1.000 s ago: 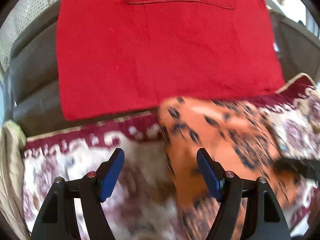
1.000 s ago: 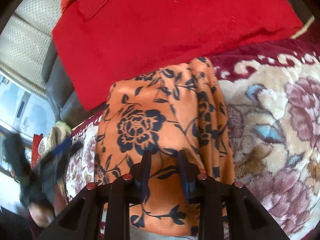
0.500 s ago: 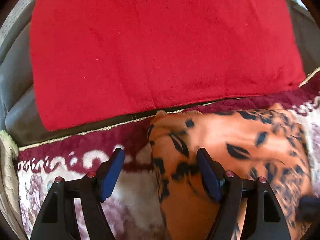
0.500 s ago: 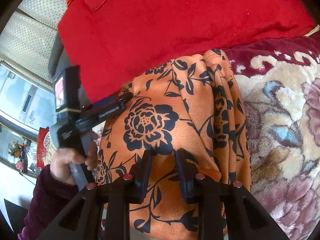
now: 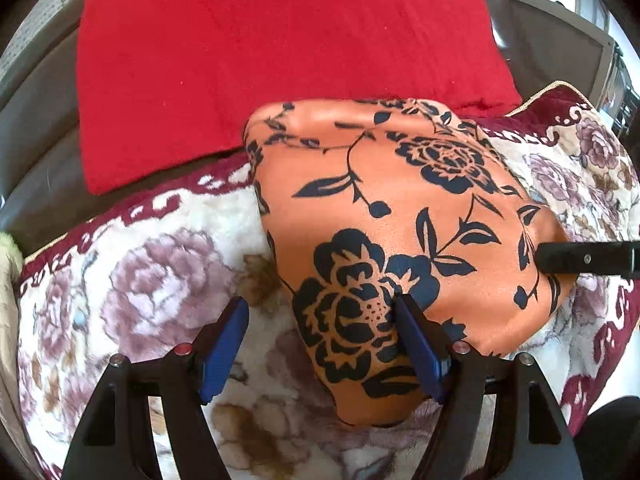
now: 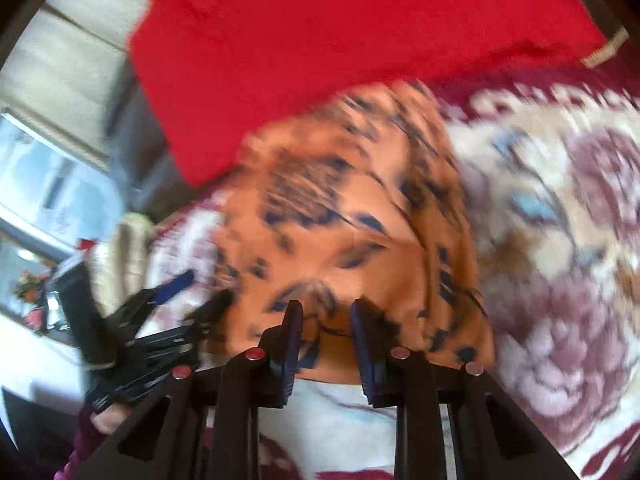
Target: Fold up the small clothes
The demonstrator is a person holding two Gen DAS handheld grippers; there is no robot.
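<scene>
An orange cloth with black flowers (image 5: 404,216) lies folded on the floral blanket (image 5: 132,280). My left gripper (image 5: 322,340) is open, its right finger over the cloth's near left part. My right gripper (image 6: 326,340) has its jaws a little apart around the cloth's near edge (image 6: 344,240); that view is blurred. A finger of the right gripper (image 5: 588,258) touches the cloth's right edge in the left wrist view. The left gripper (image 6: 168,312) shows at the left in the right wrist view.
A red cushion (image 5: 280,52) leans on the grey sofa back (image 5: 36,184) just behind the cloth. It also shows in the right wrist view (image 6: 360,28). The blanket (image 6: 560,240) spreads to the right. A pale cloth (image 5: 8,248) lies at the far left.
The left gripper has pulled back and now shows the whole folded cloth. The right gripper is moving, has opened a little, and the cloth's near edge now lies between its jaws.
</scene>
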